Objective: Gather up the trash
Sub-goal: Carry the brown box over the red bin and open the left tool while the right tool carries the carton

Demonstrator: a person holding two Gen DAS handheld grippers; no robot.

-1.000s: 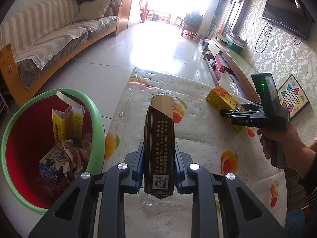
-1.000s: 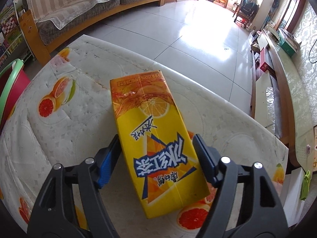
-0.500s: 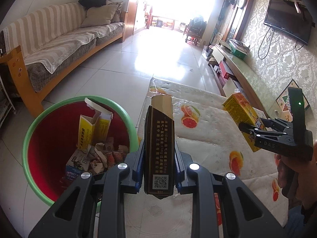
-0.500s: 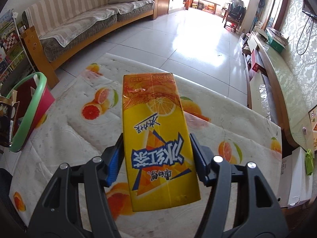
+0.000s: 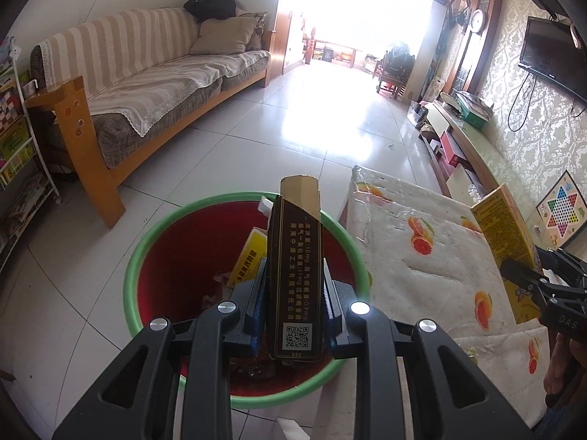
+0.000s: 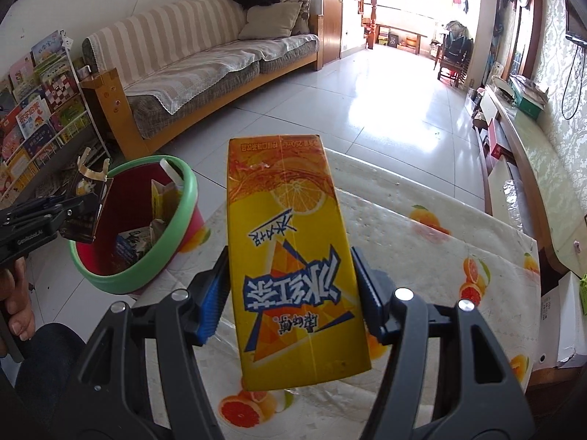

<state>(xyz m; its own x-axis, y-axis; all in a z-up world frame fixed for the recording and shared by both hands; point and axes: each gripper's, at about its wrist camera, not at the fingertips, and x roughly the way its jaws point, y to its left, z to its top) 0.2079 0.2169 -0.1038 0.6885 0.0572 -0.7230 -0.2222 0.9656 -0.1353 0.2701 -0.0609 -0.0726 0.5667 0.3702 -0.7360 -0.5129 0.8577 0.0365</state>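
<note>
My left gripper (image 5: 293,293) is shut on a dark brown cigarette box (image 5: 295,256), held upright above the red bin with a green rim (image 5: 146,249). Several cartons and crumpled scraps lie inside the bin. My right gripper (image 6: 290,286) is shut on a yellow orange-drink carton (image 6: 290,256), raised above the table's fruit-print cloth (image 6: 440,256). In the right wrist view the bin (image 6: 183,198) stands left of the table, and the left gripper (image 6: 73,212) holds its box (image 6: 86,198) over the bin's near edge. The carton (image 5: 502,234) also shows at the right of the left wrist view.
A striped sofa (image 5: 146,84) lines the left wall, with a book rack (image 6: 36,110) beside it. A low TV bench (image 5: 462,135) runs along the right wall. A white box (image 6: 565,322) sits right of the table. Tiled floor (image 5: 293,128) stretches beyond the bin.
Both grippers moved left toward the bin. The cigarette box went from above the table to above the bin. The right jaws closed on the carton and lifted it off the cloth.
</note>
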